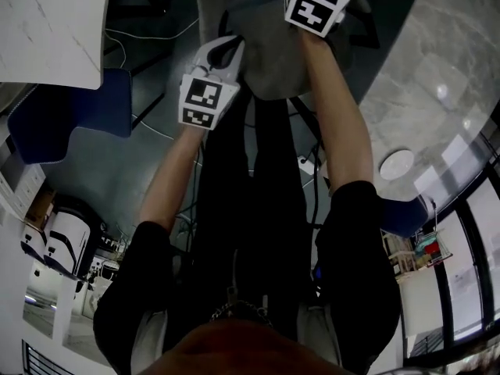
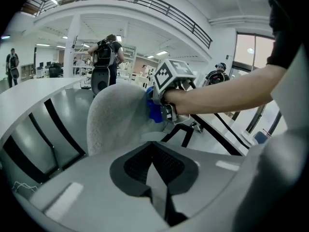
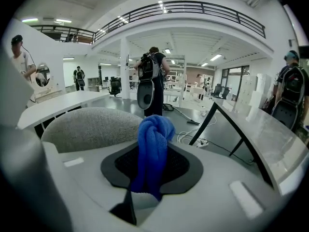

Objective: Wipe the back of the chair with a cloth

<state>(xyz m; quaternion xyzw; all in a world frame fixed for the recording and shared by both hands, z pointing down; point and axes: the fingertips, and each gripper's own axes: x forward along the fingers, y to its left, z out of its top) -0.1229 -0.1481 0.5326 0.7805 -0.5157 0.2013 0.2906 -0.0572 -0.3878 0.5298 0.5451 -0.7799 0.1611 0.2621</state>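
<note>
Right gripper [image 3: 149, 178] clamps a bunched blue cloth [image 3: 153, 139]; left gripper [image 2: 157, 180], jaws together, holds nothing. Best pressed firmly on the rounded grey fabric chair back [image 3: 89, 127], sweeping across.

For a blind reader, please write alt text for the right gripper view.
The right gripper holds a bunched blue cloth between its jaws, near the grey fabric chair back. Behind is a bright office with people standing.

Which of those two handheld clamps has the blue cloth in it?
The right gripper: its jaws pinch the blue cloth, while the left gripper has jaws together and empty.
</note>
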